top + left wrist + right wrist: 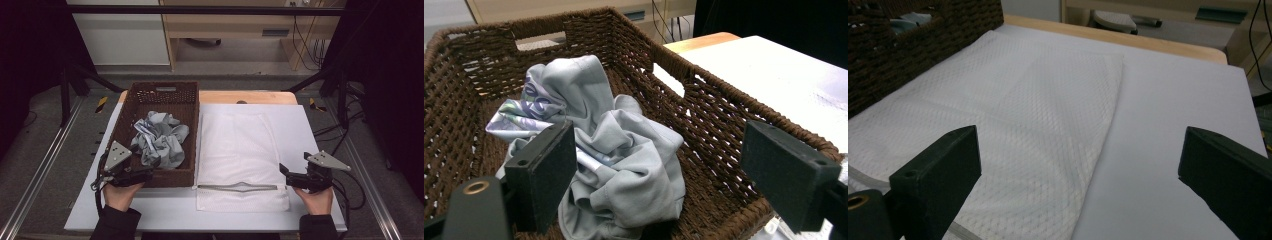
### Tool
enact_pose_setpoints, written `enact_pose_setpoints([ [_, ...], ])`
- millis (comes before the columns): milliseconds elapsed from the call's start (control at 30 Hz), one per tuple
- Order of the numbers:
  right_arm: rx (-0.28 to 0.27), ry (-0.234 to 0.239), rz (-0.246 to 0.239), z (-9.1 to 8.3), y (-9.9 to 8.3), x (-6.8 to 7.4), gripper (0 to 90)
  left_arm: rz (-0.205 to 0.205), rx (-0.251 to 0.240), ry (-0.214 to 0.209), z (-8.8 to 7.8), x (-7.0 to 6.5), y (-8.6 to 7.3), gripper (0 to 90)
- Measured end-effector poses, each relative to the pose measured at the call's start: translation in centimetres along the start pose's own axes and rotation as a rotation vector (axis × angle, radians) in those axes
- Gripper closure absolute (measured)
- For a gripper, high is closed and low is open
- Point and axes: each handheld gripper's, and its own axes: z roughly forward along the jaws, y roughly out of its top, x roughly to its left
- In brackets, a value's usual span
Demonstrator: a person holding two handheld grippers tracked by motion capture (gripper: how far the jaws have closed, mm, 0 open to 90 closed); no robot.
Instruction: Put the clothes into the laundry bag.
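Hovering wide open and empty: left gripper [659,175] over crumpled grey garment [614,160] in wicker basket [724,110], right gripper [1078,185] beside white mesh laundry bag [1013,115]

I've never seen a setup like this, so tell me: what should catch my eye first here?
First, the dark wicker basket at the table's left, with crumpled grey clothes inside. Beside it, to the right, a white mesh bag lies flat on the white table, its zipper at the near end. At the near edge, a person holds an open tool in each hand: the left tool at the basket, the right tool by the bag.
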Motion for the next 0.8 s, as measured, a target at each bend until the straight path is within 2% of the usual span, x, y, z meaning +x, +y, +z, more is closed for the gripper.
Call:
enact_pose_setpoints([
  [100,-0.048,0.027,0.013,-0.6,0.2,0.1,4.6,-0.008,-0.004,0.003,0.0,0.0,0.2,14.9],
  [300,-0.088,0.05,0.025,-1.0,0.4,0.1,4.8,0.005,-0.012,0.009,-0.1,0.1,0.9,14.9],
  [500,-0.088,0.058,-0.001,-1.0,1.0,0.7,4.8,-0.007,-0.028,-0.005,0.3,0.3,2.2,15.0],
  [733,-0.1,0.057,-0.007,-1.3,1.2,1.1,4.8,-0.006,-0.04,-0.009,1.0,0.6,3.5,15.1],
  [800,-0.094,0.057,-0.007,-1.3,1.2,1.2,4.8,0.008,-0.029,-0.002,1.5,0.5,4.0,15.0],
])
